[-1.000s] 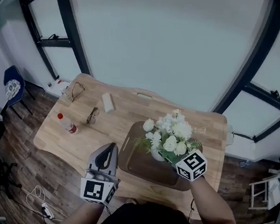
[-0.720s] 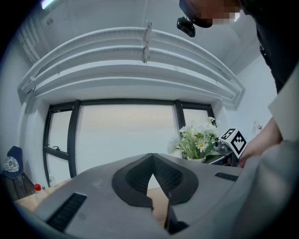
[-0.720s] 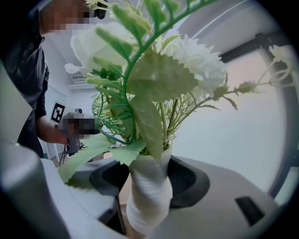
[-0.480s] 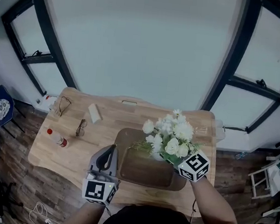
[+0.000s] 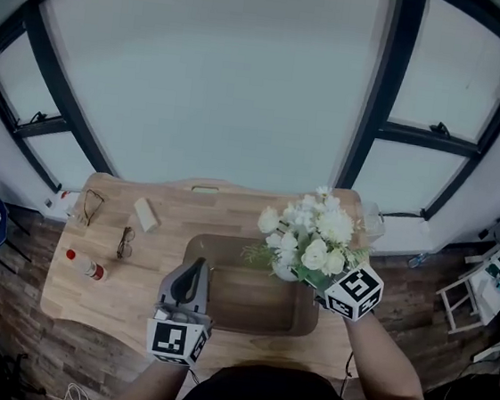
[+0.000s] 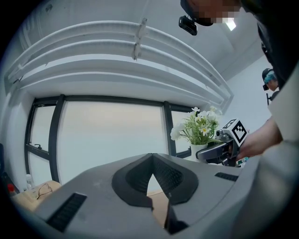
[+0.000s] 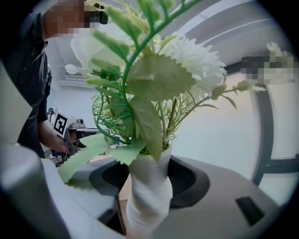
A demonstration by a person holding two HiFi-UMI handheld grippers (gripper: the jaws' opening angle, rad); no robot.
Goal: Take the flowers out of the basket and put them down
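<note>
Flowers point(image 5: 313, 238), white with green leaves, stand upright in a white vase point(image 7: 147, 191) that the right gripper point(image 5: 299, 276) clamps between its jaws, held above the far right part of the brown basket point(image 5: 257, 298) on the wooden table point(image 5: 102, 241). At the basket's near left edge the left gripper point(image 5: 191, 273) hovers, jaws together and empty. A bottle point(image 5: 85, 265) and glasses point(image 5: 125, 242) lie well left.

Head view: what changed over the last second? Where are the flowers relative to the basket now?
The right gripper, jaws shut on the vase, carried the flowers rightward, from over the middle of the basket toward its far right corner. Nothing was grasped or released. The left gripper stayed shut and empty at the basket's near left. The bottle and glasses are unmoved.
</note>
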